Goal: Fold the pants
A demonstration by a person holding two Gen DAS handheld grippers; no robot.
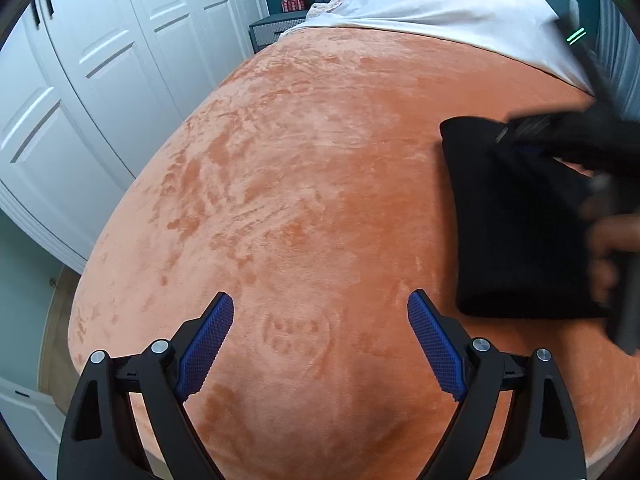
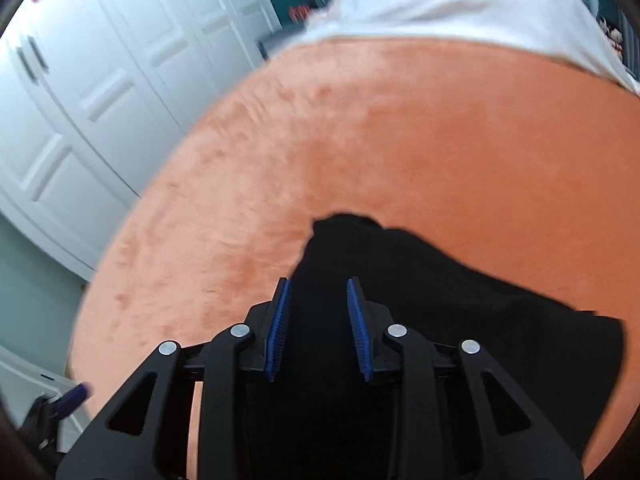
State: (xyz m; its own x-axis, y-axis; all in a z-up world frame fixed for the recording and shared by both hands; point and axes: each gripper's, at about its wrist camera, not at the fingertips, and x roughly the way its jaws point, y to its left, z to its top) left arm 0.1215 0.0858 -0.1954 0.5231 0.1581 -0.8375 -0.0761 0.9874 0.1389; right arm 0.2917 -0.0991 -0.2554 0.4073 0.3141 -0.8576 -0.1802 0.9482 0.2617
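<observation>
While the left gripper (image 1: 320,312) hangs over bare orange blanket (image 1: 304,184) with its blue pads spread wide and nothing between them, the folded black pants (image 1: 516,220) lie on that blanket, well short of the white sheet (image 1: 432,4). Above the pants, the right gripper (image 2: 319,292) has narrowed — dark cloth fills the gap, yet whether the pads press it is unclear.

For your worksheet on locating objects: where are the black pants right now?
The black pants lie folded on the orange blanket, at the right edge of the left wrist view, right of the left claw.
</observation>
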